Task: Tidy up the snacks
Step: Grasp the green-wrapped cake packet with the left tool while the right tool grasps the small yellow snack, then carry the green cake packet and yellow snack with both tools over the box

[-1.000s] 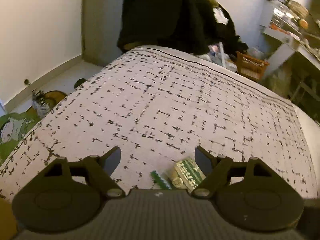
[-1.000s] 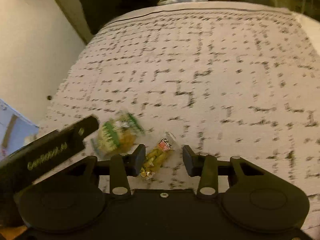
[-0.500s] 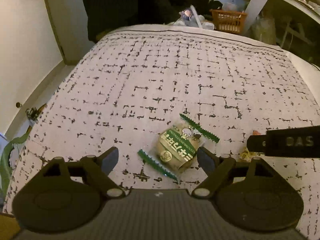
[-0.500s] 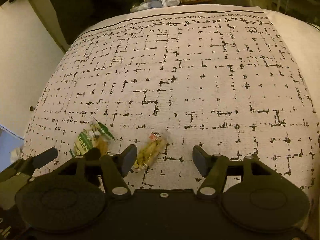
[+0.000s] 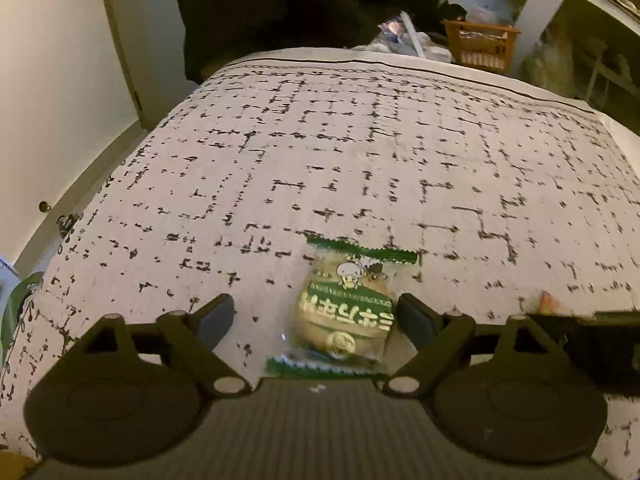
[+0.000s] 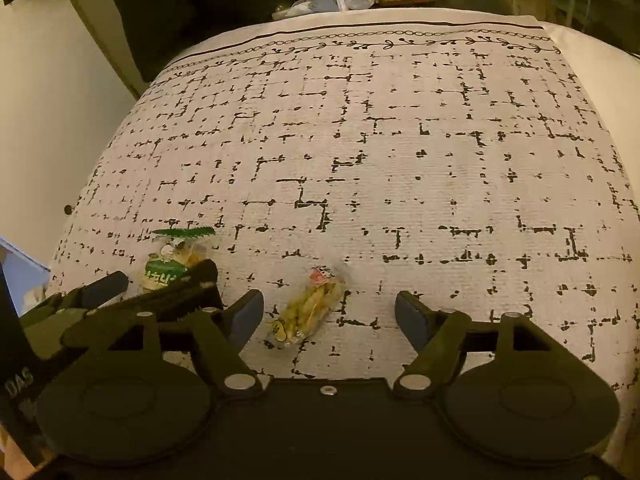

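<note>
A green-and-white wrapped snack (image 5: pixel 347 308) lies on the patterned cloth, between the fingers of my open left gripper (image 5: pixel 316 316), close to the right finger. It also shows in the right wrist view (image 6: pixel 172 260), at left. A clear packet of yellow-green snacks (image 6: pixel 310 308) lies between the fingers of my open right gripper (image 6: pixel 330 316), nearer the left finger. The left gripper (image 6: pixel 160 284) shows at the left of the right wrist view, around the green snack.
The white cloth with black marks (image 6: pixel 400 140) covers a table. An orange basket (image 5: pixel 480 46) and clutter stand beyond the far edge. A pale wall (image 5: pixel 48 100) is at left, shelving (image 5: pixel 580 0) at far right. A dark garment (image 5: pixel 280 8) hangs behind.
Both grippers have moved forward and lower over the cloth. The green snack now sits between the left fingers. The right gripper has opened wider around the yellow-green packet.
</note>
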Demonstrator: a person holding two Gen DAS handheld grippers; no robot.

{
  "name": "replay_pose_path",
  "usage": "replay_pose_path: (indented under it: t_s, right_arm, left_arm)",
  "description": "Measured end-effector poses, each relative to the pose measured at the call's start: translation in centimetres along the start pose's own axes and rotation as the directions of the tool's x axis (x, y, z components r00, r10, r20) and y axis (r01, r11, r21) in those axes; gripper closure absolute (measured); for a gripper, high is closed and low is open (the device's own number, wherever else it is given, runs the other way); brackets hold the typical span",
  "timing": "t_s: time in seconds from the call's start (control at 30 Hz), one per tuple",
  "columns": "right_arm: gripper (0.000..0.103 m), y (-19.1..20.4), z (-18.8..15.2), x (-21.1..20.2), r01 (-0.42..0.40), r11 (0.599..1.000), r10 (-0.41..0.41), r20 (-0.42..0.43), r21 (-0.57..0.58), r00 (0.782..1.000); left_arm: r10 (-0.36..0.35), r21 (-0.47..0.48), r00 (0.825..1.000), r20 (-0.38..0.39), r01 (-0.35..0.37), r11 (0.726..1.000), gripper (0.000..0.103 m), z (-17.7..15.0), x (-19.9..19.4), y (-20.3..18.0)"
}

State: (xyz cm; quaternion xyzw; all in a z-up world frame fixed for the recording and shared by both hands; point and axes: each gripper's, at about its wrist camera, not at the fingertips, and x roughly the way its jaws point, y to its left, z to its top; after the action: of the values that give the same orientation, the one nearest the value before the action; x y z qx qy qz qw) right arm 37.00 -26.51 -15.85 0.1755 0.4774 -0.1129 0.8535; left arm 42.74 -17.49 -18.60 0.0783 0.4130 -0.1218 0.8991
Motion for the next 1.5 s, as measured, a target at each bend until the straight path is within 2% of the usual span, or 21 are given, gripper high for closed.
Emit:
replay_pose_path:
  t_s: [0.17,0.23,0.33,0.4,0.43,0.53,0.6,0.77,1.0,1.17,1.37,1.5]
  right_arm:
    - [0.030,0.2,-0.2,0.0,0.008,1.000,-0.008,0.008,-0.021,1.000]
    - [0.035,0.5,-0.4,0.0,0.024,0.999,-0.024,0.012,-0.048,1.000]
    - [0.050,1.2,-0.7,0.0,0.024,0.996,-0.022,0.018,-0.088,1.000]
    - [0.059,1.5,-0.8,0.1,0.000,0.995,0.001,0.013,-0.101,1.000]
    - [0.066,1.6,-0.8,0.2,-0.009,0.994,0.010,0.009,-0.107,1.000]
    - [0.078,2.1,-0.9,0.4,-0.031,0.990,0.032,0.002,-0.135,0.999]
    - [0.081,2.2,-0.9,0.3,-0.059,0.991,0.059,-0.003,-0.123,0.998]
    - [0.082,2.1,-0.9,-1.0,-0.143,0.987,0.145,0.012,-0.078,0.989]
    - [0.082,2.9,-0.6,-3.8,-0.226,0.971,0.232,0.076,-0.077,0.970]
    - [0.082,3.7,-1.0,-5.8,-0.267,0.959,0.277,0.108,-0.101,0.955]
    - [0.082,5.5,-1.9,-8.6,-0.325,0.931,0.349,0.146,-0.165,0.926]
    - [0.082,6.8,-2.6,-10.5,-0.356,0.909,0.393,0.159,-0.217,0.906]
  left_arm:
    - [0.016,-0.072,1.000,0.006,-0.016,0.997,0.013,0.0,0.3,0.8]
    - [0.015,-0.095,1.000,0.018,-0.013,0.995,0.016,-0.3,0.2,0.9]
    - [0.012,-0.089,0.999,0.048,-0.008,0.996,0.037,-0.7,-0.3,0.7]
    - [0.003,-0.086,0.998,0.062,0.003,0.996,0.056,-1.1,-0.8,0.6]
    - [0.000,-0.093,0.998,0.064,0.006,0.996,0.056,-1.3,-1.1,0.7]
    - [-0.006,-0.121,0.998,0.058,0.013,0.993,0.056,-1.6,-1.4,1.3]
    - [-0.001,-0.127,0.999,0.053,0.007,0.992,0.056,-1.9,-1.7,1.4]
    - [-0.011,-0.191,0.999,0.042,0.019,0.981,0.056,-2.3,-2.9,2.3]
    - [0.011,-0.250,0.997,0.075,0.008,0.968,0.056,-2.5,-6.1,3.6]
    - [0.017,-0.288,0.995,0.102,0.013,0.958,0.056,-2.3,-9.0,4.5]
    - [0.045,-0.343,0.991,0.126,0.001,0.939,0.056,-2.8,-12.9,6.4]
    - [0.068,-0.350,0.985,0.160,-0.008,0.937,0.056,-2.7,-15.9,7.2]
